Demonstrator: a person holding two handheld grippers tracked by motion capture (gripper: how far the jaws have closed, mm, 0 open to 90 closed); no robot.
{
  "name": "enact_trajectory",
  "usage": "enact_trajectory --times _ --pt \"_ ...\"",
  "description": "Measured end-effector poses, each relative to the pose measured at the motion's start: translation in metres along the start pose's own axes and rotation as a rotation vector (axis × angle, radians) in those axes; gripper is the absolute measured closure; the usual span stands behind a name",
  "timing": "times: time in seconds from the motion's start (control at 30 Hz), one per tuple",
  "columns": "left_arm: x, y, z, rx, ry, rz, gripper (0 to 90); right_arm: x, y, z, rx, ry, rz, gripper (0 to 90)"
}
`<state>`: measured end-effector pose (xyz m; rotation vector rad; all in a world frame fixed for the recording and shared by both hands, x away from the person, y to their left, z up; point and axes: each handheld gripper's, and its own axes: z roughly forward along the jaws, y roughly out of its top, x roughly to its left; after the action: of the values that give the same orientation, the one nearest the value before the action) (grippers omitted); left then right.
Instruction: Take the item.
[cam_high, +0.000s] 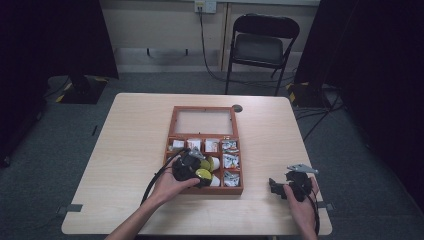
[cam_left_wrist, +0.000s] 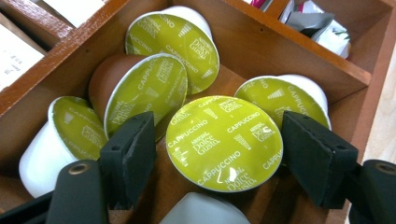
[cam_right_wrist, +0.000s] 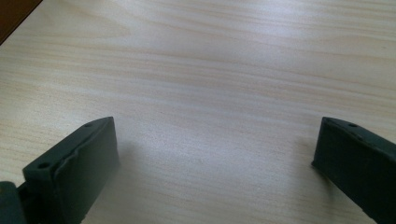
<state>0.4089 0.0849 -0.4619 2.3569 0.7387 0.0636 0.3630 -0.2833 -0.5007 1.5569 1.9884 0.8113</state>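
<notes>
Now the left claw (cam_left_wrist: 219, 154) brackets a capsule (cam_left_wrist: 224, 142) in the wooden box (cam_high: 172, 150)
Its jaws stand just clear of the rim (no pinch yet); the right claw (cam_right_wrist: 215, 163) idles spread above the surface (cam_right_wrist: 210, 70)

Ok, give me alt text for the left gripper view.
The left claw straddles a green-lidded Cappuccino capsule, jaws either side. Four more capsules lie around it in a wooden box compartment.

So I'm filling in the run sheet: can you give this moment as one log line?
left gripper: jaws flank green-lidded capsule, grip unclear | wooden box: open | right gripper: open, empty, over table
</notes>
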Motion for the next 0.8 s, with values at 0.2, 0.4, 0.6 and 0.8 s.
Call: enact_trajectory --times 0.2,0.4,0.6,0.8 --pt "0.0028 0.0011 0.0016 0.014 -0.024 -0.012 29.3 0.0001 0.0 -0.0001 0.001 0.0 0.002 0.0" --pt "0.0008 0.0017 0.0027 0.037 0.001 0.011 30.8 0.0 0.0 0.0 -0.001 0.0 -0.001 0.0" --pt "-0.0027 0.0015 0.0037 0.062 0.032 0.036 33.5 0.0 0.0 0.0 0.0 0.0 0.0 0.0" --pt "-0.0026 0.0021 0.004 0.069 0.037 0.035 34.2 -0.0001 0.0 0.0001 -0.001 0.0 -0.002 0.0"
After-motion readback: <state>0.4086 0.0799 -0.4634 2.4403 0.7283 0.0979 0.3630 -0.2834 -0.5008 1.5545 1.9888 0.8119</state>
